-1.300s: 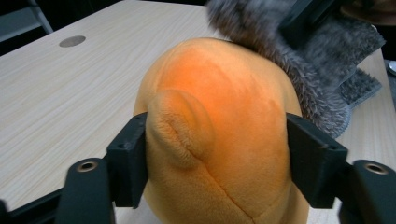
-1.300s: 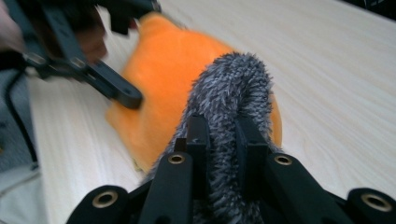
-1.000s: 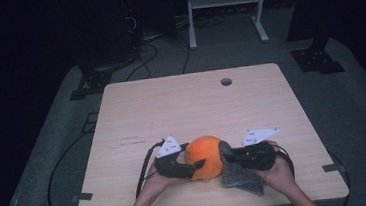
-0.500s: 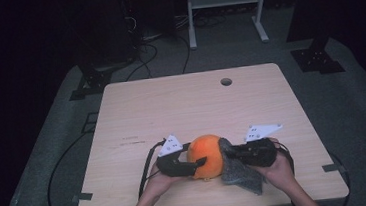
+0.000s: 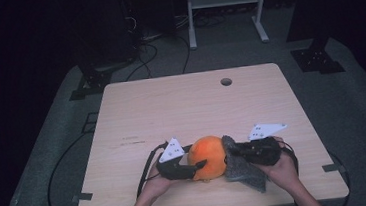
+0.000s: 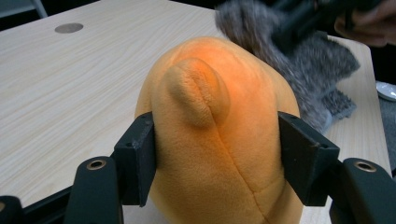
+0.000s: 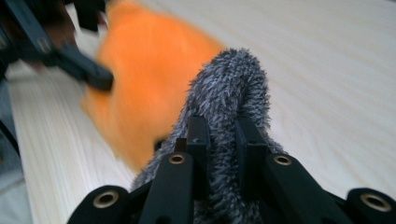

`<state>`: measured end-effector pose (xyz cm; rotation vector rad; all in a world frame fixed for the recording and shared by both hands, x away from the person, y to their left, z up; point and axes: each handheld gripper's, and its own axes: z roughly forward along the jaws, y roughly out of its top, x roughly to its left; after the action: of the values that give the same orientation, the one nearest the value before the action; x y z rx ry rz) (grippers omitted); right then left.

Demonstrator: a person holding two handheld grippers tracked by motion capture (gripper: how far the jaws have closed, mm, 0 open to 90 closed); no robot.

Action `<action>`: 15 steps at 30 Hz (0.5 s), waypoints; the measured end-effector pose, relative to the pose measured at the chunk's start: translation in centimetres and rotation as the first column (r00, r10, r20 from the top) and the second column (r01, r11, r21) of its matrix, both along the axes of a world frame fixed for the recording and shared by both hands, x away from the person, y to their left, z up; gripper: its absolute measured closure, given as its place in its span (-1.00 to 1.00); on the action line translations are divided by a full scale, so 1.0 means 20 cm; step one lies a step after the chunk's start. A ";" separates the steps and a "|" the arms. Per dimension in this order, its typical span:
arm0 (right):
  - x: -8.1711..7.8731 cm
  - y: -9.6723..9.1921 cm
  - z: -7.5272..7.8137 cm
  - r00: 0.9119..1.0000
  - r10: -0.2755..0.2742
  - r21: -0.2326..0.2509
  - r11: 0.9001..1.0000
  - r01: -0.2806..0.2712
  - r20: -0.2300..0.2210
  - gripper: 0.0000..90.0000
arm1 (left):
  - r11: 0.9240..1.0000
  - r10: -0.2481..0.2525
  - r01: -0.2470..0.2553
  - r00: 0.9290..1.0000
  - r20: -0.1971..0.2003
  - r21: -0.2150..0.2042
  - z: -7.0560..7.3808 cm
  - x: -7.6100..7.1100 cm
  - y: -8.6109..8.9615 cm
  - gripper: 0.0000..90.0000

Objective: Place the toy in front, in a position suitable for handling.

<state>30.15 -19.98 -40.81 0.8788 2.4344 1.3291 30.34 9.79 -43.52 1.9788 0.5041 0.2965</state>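
Down at the near edge of the tabletop (image 5: 136,112), two forearms come in and everything gathers around the orange plush toy (image 5: 208,157), so take that as the landmark. On the toy's left, the left hand-held gripper (image 5: 193,168) reaches in along its near side. In the left gripper view the two black jaws sit against the plush's flanks, one on each side of the orange body, the pads (image 6: 140,156) pressing into the soft fabric; those jaws have just been closing, with the toy between them. A small rounded bump stands out on the plush above the jaws, and a seam runs down its middle.

On the toy's right, the right hand-held gripper (image 5: 235,151) comes in from the other side, jaws pinched tight on a fold of grey fuzzy cloth (image 5: 244,170). The right gripper view shows it plainly: the cloth bunches up between the two jaws and arches over them, with the blurred orange toy just beyond it. The cloth touches the toy's right side and spills down onto the tabletop toward the near edge.

Beyond the toy, the wood surface runs bare to a round cable hole (image 5: 226,81) near the far edge. Past that, a white frame (image 5: 225,9) stands on the dark floor.
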 end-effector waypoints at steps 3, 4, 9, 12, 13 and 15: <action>0.02 0.01 -0.01 1.000 0.005 0.010 1.000 -0.005 -0.025 0.73 | 1.000 0.002 -0.002 1.000 -0.007 0.003 0.00 0.01 0.01 -0.23; 0.03 0.01 -0.04 0.999 0.010 0.005 1.000 -0.010 -0.052 0.73 | 1.000 0.006 -0.006 1.000 -0.015 0.001 -0.01 0.01 0.02 -0.24; 0.07 -0.04 -0.11 0.987 0.001 -0.012 1.000 -0.003 -0.160 0.74 | 1.000 0.012 -0.013 0.999 -0.040 -0.017 -0.02 0.03 0.05 -0.26; 0.06 -0.06 -0.08 0.990 -0.015 0.017 1.000 0.017 -0.143 0.74 | 1.000 0.003 -0.004 0.999 -0.045 -0.027 -0.03 0.03 0.05 -0.26; 0.05 -0.06 -0.05 0.991 -0.005 0.056 0.998 0.012 -0.132 0.74 | 1.000 0.000 -0.001 0.999 -0.040 -0.024 -0.03 0.03 0.05 -0.26; 0.04 -0.04 -0.01 0.995 0.009 0.088 0.996 0.000 -0.097 0.73 | 1.000 0.001 -0.001 0.999 -0.035 -0.015 -0.02 0.03 0.04 -0.26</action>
<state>30.94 -20.85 -40.98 0.9820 2.4676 1.4367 30.84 10.62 -43.97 1.9721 0.5284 0.2587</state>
